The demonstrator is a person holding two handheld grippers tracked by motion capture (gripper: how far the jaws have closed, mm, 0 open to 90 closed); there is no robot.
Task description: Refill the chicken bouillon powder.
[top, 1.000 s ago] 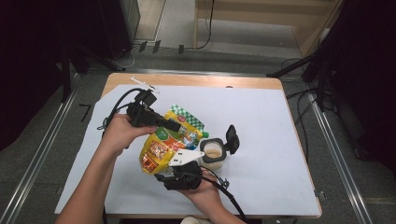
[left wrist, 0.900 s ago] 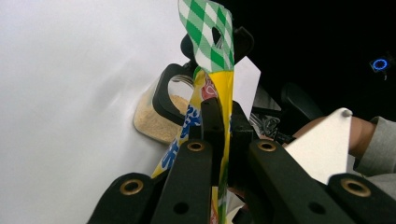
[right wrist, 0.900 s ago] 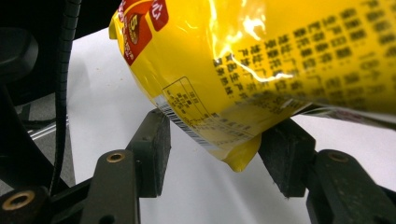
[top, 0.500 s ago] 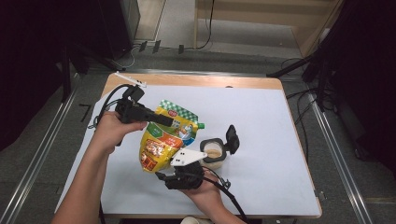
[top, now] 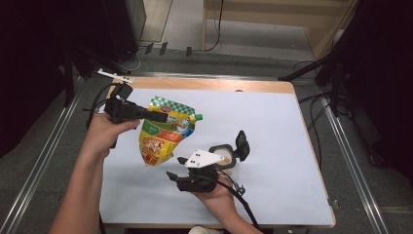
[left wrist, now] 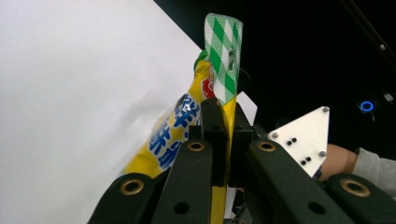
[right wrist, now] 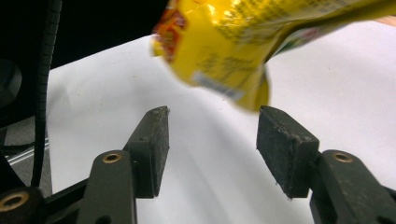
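**Left tongs pinch the pouch; right tongs gape beneath it**

While the left tongs (top: 163, 116) hold the yellow pouch (top: 163, 136) clear of the worktop (top: 272, 117), we see their jaws clamped tight on the green-checked top edge (left wrist: 224, 60) of that pouch, which hangs slanting down from the grip. In the left gripper view the pads close on the pouch just below the checked strip, with the pouch's yellow body running down between the jaws.

We find the right tongs (right wrist: 212, 144) about half open, with nothing between the pads. In the right gripper view the pouch's lower corner hangs just above the gap, touching neither pad (right wrist: 285, 149). In the high view the right tongs (top: 174, 168) sit low over the worktop, just beside an open cup (top: 225, 157) with its black lid (top: 242, 145) flipped up.
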